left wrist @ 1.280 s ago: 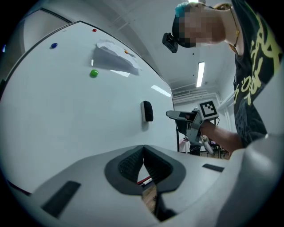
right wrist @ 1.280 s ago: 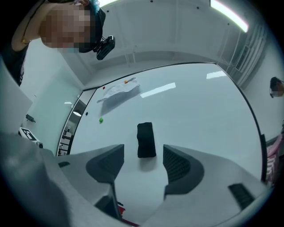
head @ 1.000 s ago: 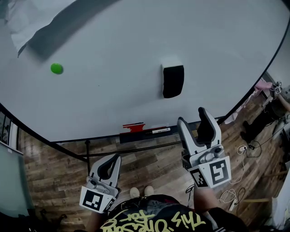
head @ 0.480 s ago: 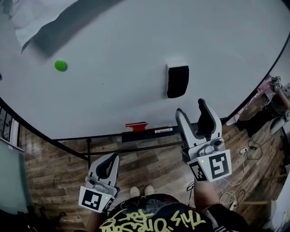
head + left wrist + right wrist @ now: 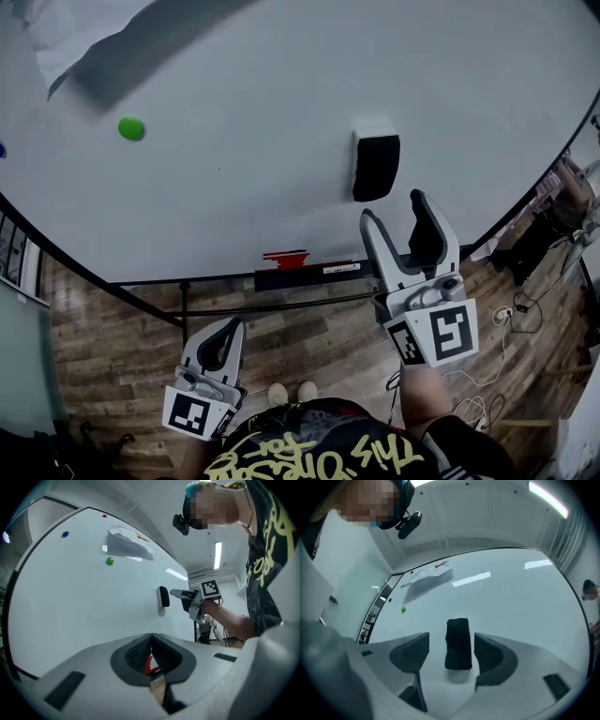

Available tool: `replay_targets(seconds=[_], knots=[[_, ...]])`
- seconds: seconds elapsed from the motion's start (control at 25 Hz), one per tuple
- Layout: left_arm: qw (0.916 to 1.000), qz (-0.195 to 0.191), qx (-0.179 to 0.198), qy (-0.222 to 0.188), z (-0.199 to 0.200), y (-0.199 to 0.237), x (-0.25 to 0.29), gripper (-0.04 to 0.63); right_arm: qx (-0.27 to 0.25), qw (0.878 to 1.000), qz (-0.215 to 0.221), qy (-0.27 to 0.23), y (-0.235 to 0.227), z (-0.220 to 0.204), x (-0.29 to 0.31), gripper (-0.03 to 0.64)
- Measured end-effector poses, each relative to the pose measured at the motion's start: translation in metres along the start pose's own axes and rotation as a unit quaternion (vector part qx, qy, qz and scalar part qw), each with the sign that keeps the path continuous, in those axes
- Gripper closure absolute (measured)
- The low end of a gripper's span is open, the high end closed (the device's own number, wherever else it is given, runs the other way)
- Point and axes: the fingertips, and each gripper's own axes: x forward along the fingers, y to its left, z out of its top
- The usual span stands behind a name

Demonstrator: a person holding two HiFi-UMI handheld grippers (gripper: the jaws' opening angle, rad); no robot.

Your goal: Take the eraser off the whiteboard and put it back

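Raised nearer the black eraser (image 5: 376, 167) since a second ago: right gripper (image 5: 394, 210), fingers (image 5: 490, 653) just opened further, now spread wide, framing the eraser without touching it. Eraser stuck upright on the whiteboard (image 5: 234, 112). Left gripper (image 5: 225, 330) held low, fingers pressed together, gripping nothing.

My right gripper (image 5: 394, 206) has come up toward the eraser (image 5: 376, 167). Its jaw tips were well below it a second ago and now sit just beside its lower end. The jaws have just been opening wider, with the eraser lined up between them, untouched. My head view has drifted, so the green magnet (image 5: 131, 128) sits higher.
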Motion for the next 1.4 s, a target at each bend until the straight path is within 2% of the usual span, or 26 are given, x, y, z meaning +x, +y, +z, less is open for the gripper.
replay_targets(seconds=[0.4,1.4], knots=[[0.9999,0.012,0.004,0.001,0.002,0.004,-0.008,0.588,-0.023,1.000,-0.003,0.013,0.004,0.001,0.015,0.331],[0.9995,0.029,0.005,0.015,-0.001,0.008,-0.012,0.588,-0.007,0.999,-0.026,0.028,-0.013,-0.019,0.043,0.331]])
